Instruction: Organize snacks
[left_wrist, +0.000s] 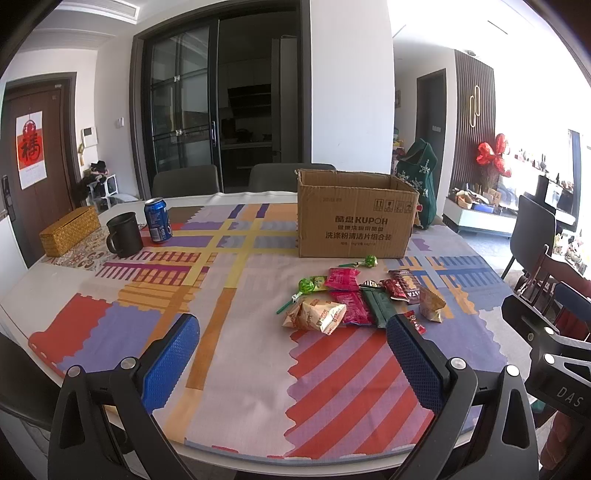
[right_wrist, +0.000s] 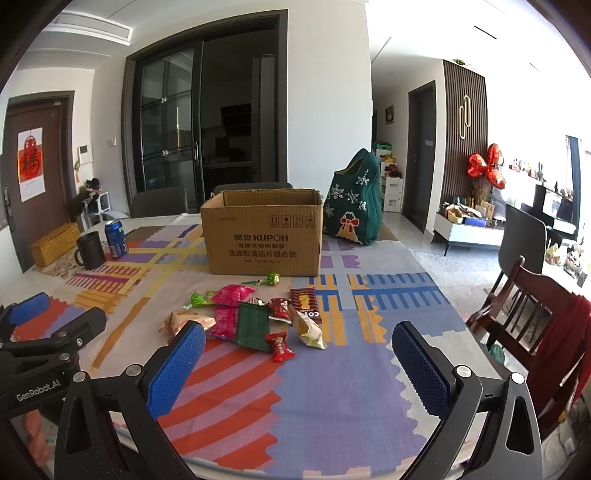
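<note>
A patchwork-patterned tablecloth (left_wrist: 236, 295) covers the dining table, with dark glass sliding doors (left_wrist: 184, 110) behind. The snack packets (right_wrist: 251, 317) lie heaped just before an open cardboard box (right_wrist: 264, 240) printed "KUPOH", well apart from a blue Pepsi can (left_wrist: 157, 219) and black mug (left_wrist: 123, 234). The left gripper (left_wrist: 291, 328) and right gripper (right_wrist: 299, 336) both hover wide open, holding nothing.

One box (right_wrist: 264, 236) stood on the table, one can (right_wrist: 116, 238), one black mug (right_wrist: 89, 251), one woven case (right_wrist: 54, 243). Lollipops counted three (right_wrist: 272, 278), pink packets two (right_wrist: 233, 294), one green pouch (right_wrist: 253, 325). Small red sweets came to two (right_wrist: 279, 346), and one green bag (right_wrist: 356, 203) sat behind
</note>
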